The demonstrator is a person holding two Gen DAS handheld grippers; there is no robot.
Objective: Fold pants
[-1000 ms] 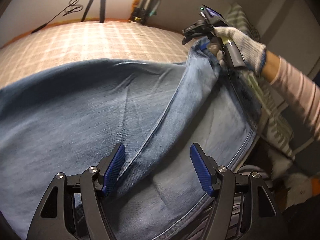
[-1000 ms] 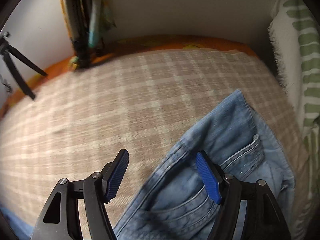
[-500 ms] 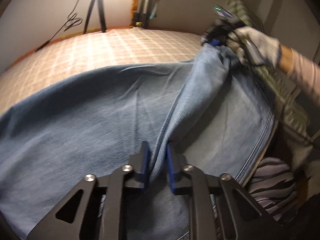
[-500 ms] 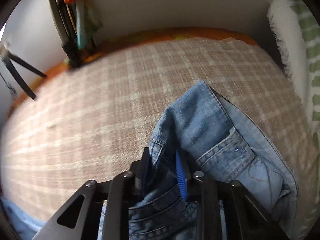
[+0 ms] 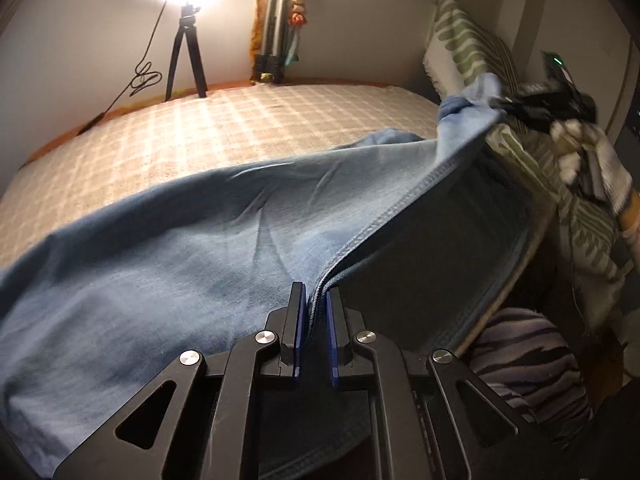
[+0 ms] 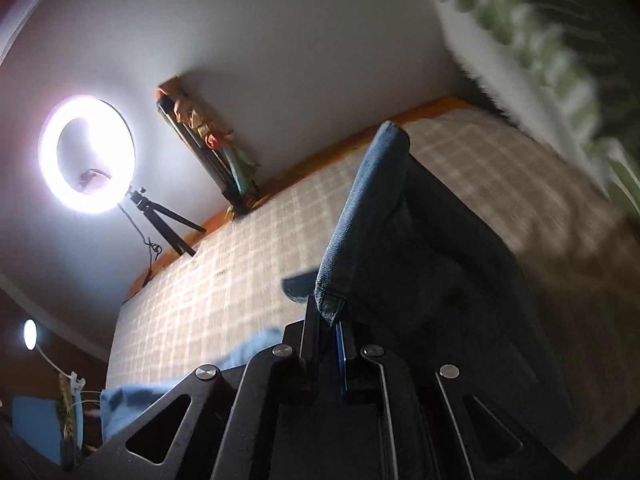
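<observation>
A bed [image 5: 248, 128] covered in a pale checked spread fills the room in both views, with a plain grey wall behind it. Across it lie the blue denim pants [image 5: 192, 240], one broad panel resting flat on the spread and the seamed edge raised off it in a taut line that climbs from bottom centre to upper right. Under that raised edge the left wrist view shows the dark shaded underside of the cloth, which the right wrist view shows only as a shadowed fold.

A green-and-white striped pillow [image 5: 472, 52] leans at the right end of the bed; in the right wrist view it is only a blur at the upper right. The right wrist view alone shows the whole ring light [image 6: 86, 154] on its tripod [image 6: 164, 220]; the left wrist view catches just its glare at the top edge. A dark striped cloth [image 5: 528, 364] appears only in the left wrist view, low at the right.

The left gripper [image 5: 316, 316] has its blue-padded jaws drawn together on the pants' seam. The right gripper [image 6: 328, 332] is closed on a hemmed corner of the denim, the cloth standing up from it. From the left wrist view the right gripper appears far off, blurred, in what seems to be a white-gloved hand [image 5: 576, 148].
</observation>
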